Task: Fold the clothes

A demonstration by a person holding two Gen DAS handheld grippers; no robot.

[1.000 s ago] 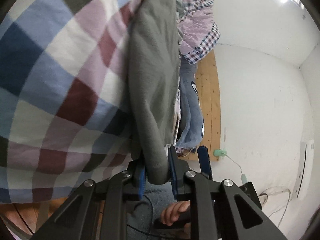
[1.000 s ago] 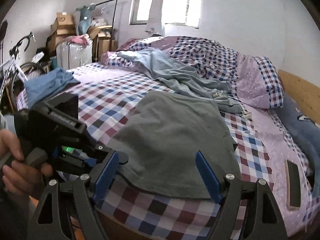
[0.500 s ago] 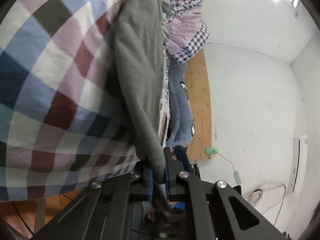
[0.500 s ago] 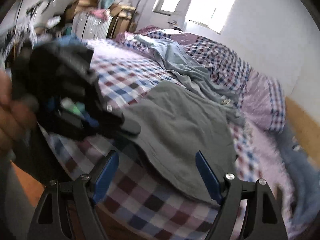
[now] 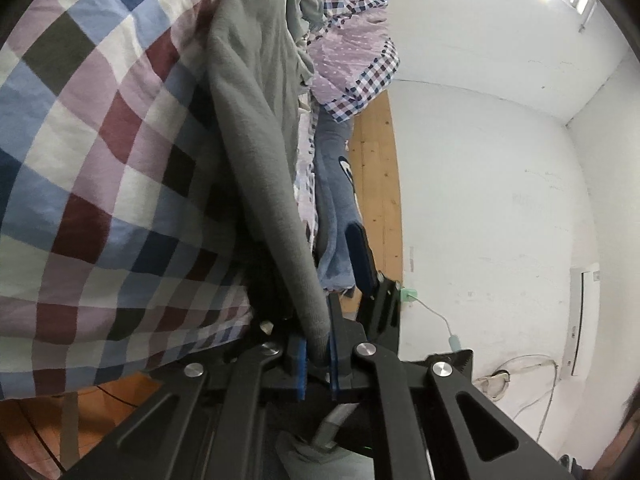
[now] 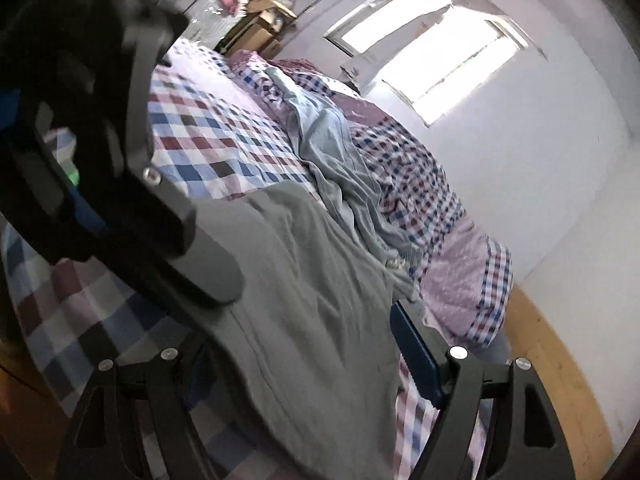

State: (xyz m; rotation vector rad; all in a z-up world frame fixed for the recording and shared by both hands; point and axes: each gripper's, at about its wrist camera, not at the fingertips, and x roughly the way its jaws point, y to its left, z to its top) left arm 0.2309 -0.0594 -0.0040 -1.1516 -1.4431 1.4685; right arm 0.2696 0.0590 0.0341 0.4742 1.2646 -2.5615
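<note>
Grey garment [image 6: 304,292] lies spread on the checked bedspread [image 6: 208,148], one corner pinched tight between the blue pads of the left gripper [image 5: 316,356]. Ahead of the right gripper [image 6: 308,364] (fingers spread wide, holding nothing) the cloth runs toward a crumpled light-blue garment [image 6: 340,168] beyond.

Your left tongs [image 6: 132,200] block the near left; checkered bed [image 6: 208,148] beyond lies bare, crumpled light-blue garment [image 6: 332,160] and pillow [image 6: 464,280] crowd the far side.
</note>
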